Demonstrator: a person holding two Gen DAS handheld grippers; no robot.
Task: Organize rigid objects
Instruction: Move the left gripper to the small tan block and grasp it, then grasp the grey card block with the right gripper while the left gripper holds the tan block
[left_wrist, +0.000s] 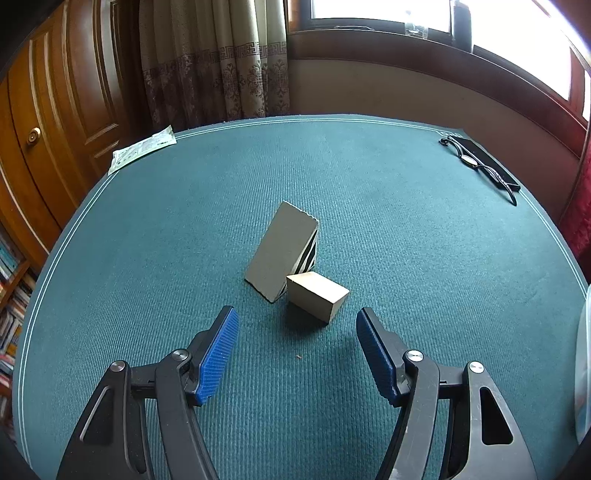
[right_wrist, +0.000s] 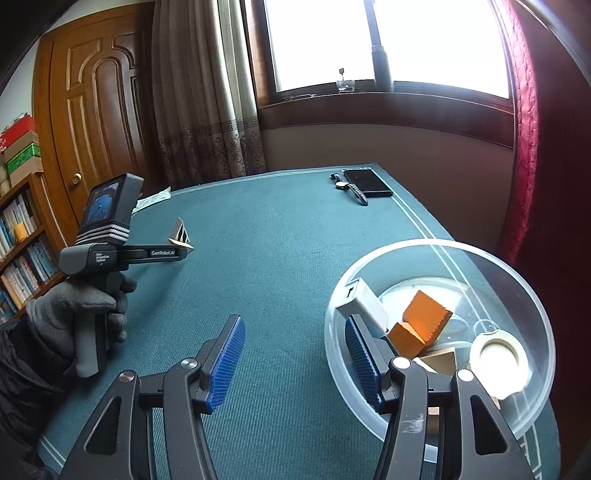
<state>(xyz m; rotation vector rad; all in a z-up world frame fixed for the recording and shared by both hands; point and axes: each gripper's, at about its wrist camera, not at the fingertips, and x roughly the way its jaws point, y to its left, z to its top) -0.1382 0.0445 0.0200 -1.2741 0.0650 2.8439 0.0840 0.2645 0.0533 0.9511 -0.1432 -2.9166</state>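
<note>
Left hand-held gripper (left_wrist: 297, 325) released and empty over the green counter (left_wrist: 147, 258), small tan block (left_wrist: 317, 295) just ahead, touching a leaning grey wedge (left_wrist: 280, 251), right hand-held gripper (right_wrist: 295, 332) released, beside clear bowl (right_wrist: 517, 280) holding orange blocks (right_wrist: 421, 325).

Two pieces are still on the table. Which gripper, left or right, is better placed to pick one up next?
Probably left. The left gripper is open and aimed at the small block, which leans against the wedge just ahead. The right gripper is open beside the bowl, far from both.
</note>
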